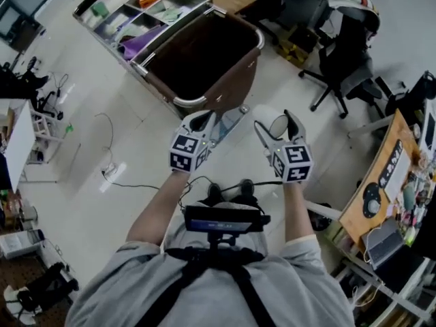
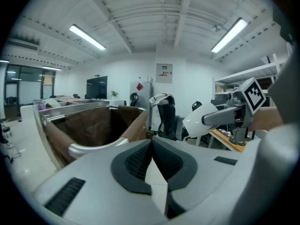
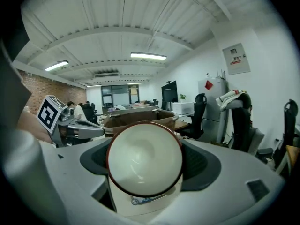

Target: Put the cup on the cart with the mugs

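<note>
While the right gripper [image 1: 277, 129] is clamping the sides of the white red-rimmed cup [image 3: 144, 161], mouth facing its camera, the left gripper [image 1: 206, 122] is sitting fully closed on nothing. Both are hovering mid-frame, just below the cart [image 1: 197, 102] with its brown bin [image 1: 204, 53] and divided tray [image 1: 145, 11] at upper left. Likely best: be carrying the cup up-frame over the rail, level, lowering before letting go. Mugs aren't showing clearly. Wall notice [image 3: 233, 59] is too small to read; no brands are showing.

The right gripper [image 1: 276, 123] holds a white cup [image 1: 278, 126] near the brown-lined cart [image 1: 235, 73], with the left gripper [image 1: 211, 122] just beside it.
</note>
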`<state>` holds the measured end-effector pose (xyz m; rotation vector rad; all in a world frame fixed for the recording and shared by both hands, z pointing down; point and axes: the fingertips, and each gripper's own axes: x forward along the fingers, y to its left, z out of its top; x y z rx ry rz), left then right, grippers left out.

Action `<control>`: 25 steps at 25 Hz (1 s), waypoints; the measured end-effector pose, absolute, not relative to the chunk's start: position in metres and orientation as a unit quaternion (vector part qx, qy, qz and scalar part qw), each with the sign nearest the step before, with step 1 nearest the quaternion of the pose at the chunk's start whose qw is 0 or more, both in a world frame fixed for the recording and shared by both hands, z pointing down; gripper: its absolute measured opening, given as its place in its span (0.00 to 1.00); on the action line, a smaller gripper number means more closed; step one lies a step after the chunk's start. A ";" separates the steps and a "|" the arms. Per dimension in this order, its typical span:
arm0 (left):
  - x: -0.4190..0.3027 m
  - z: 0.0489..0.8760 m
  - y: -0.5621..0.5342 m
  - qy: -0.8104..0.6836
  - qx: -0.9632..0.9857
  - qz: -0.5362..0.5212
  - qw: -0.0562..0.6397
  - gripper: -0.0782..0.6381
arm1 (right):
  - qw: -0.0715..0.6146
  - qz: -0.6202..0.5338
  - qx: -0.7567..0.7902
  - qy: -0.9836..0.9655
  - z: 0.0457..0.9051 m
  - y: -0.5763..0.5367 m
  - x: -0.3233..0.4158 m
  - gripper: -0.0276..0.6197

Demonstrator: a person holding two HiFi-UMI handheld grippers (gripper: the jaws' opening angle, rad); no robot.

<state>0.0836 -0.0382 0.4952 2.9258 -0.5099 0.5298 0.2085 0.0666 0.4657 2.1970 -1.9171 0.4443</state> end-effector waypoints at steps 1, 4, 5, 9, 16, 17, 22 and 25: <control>0.071 0.495 -0.045 -0.187 0.965 0.174 0.066 0.11 | 0.100 0.149 0.728 -0.661 0.465 0.056 0.197 0.69; 0.037 0.493 -0.067 -0.240 0.953 0.169 0.075 0.11 | 0.108 0.146 0.689 -0.702 0.464 0.029 0.165 0.69; 0.026 0.493 -0.071 -0.257 0.949 0.167 0.080 0.11 | 0.112 0.145 0.675 -0.714 0.464 0.023 0.155 0.69; -0.016 0.494 -0.079 -0.311 0.931 0.166 0.089 0.11 | 0.126 0.137 0.622 -0.760 0.459 0.002 0.115 0.69; -0.090 0.502 -0.103 -0.394 0.898 0.162 0.111 0.11 | 0.132 0.126 0.552 -0.813 0.452 -0.027 0.046 0.69; -0.101 0.503 -0.108 -0.405 0.893 0.160 0.113 0.11 | 0.132 0.125 0.542 -0.820 0.451 -0.030 0.035 0.69; -0.153 0.502 -0.134 -0.444 0.876 0.152 0.115 0.11 | 0.136 0.118 0.504 -0.844 0.452 -0.057 -0.018 0.69; -0.203 0.501 -0.150 -0.469 0.863 0.147 0.119 0.11 | 0.136 0.116 0.486 -0.856 0.451 -0.079 -0.060 0.69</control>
